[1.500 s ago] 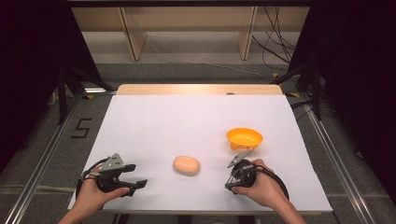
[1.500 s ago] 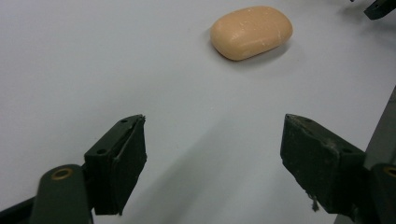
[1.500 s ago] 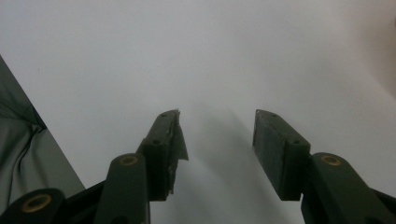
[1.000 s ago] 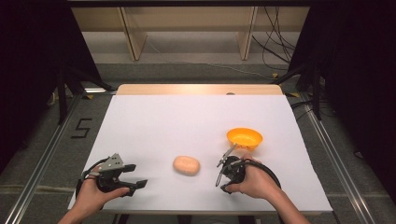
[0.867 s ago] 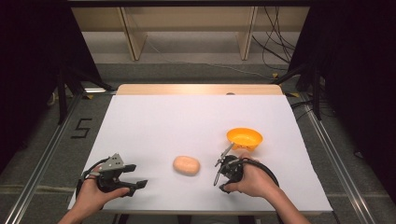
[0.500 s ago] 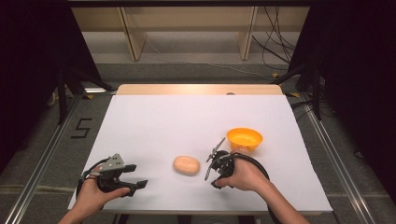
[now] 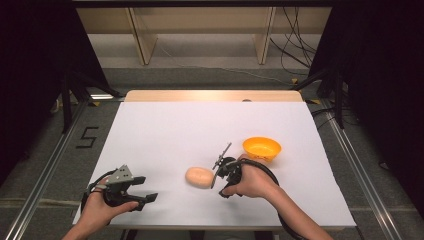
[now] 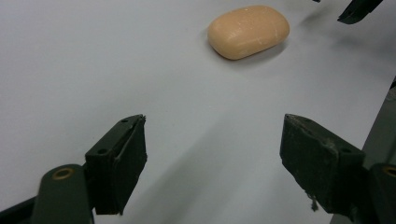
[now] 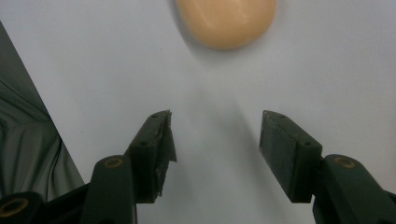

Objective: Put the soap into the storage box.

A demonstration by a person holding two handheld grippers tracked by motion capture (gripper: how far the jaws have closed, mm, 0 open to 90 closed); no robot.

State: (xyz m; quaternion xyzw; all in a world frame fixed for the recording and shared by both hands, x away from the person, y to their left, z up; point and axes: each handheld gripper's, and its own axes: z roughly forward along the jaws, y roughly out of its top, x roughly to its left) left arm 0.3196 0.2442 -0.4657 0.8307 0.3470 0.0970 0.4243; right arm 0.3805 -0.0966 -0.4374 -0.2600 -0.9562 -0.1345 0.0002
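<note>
A peach-coloured oval lump [image 7: 199,176], smooth like a bar of soap, lies on the white table [image 7: 200,125] near the front middle. My right gripper [image 7: 216,172] sits just right of it, pointing at it. Its jaws are open, have just been opening, and hold nothing. In the right gripper view the lump [image 9: 226,21] lies a short way beyond my right gripper [image 9: 215,119]. My left gripper [image 7: 150,187] rests open at the front left, aimed right. In its own view my left gripper [image 8: 214,123] is empty and the lump [image 8: 247,30] lies farther off.
An orange bowl [image 7: 261,148] stands right of and behind the right hand. The table's wooden far edge [image 7: 215,95] faces shelf legs and cables on the floor. A floor mark "5" [image 7: 87,137] lies left of the table. The table's front edge is close to both hands.
The right hand has slid left from beside the orange bowl to just right of the lump, and its jaws stand wider. The left hand has kept still.
</note>
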